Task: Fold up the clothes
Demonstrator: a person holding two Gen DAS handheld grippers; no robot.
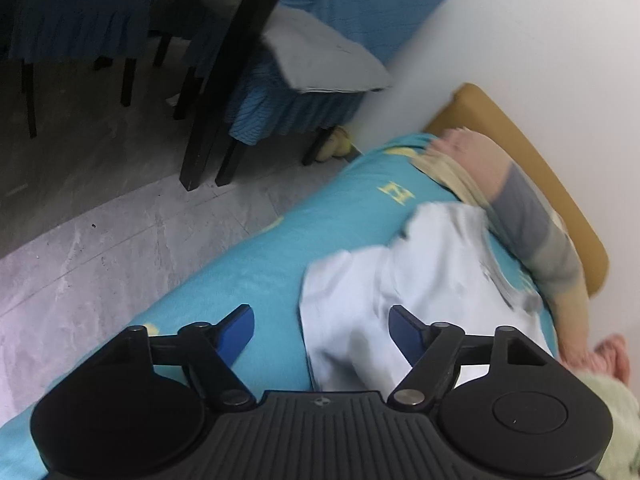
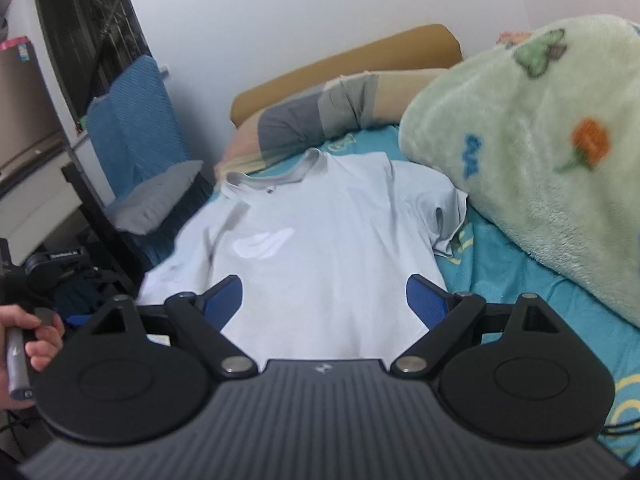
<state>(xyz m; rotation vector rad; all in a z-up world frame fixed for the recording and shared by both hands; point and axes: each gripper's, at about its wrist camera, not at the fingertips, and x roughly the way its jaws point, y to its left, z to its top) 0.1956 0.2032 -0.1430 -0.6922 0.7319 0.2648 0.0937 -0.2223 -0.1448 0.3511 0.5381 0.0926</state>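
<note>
1. the pale blue t-shirt (image 2: pixel 320 232) lies flat on the turquoise bed sheet (image 2: pixel 500 264), its collar toward the striped pillow (image 2: pixel 304 120).
2. the right gripper (image 2: pixel 325 300) is above the lower part of the shirt, its jaws wide apart and holding nothing.
3. the left gripper (image 1: pixel 321 330) is over the edge of the shirt, its jaws also apart and empty.
4. a green fleece blanket (image 2: pixel 532 152) is heaped just beside the shirt.

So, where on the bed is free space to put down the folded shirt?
Bare teal sheet runs along the floor-side edge, beside the white T-shirt. A narrower strip lies between the shirt's sleeve and the green blanket. The head end is crowded: the striped pillow touches the collar. Both the left claw and right claw are open.
</note>
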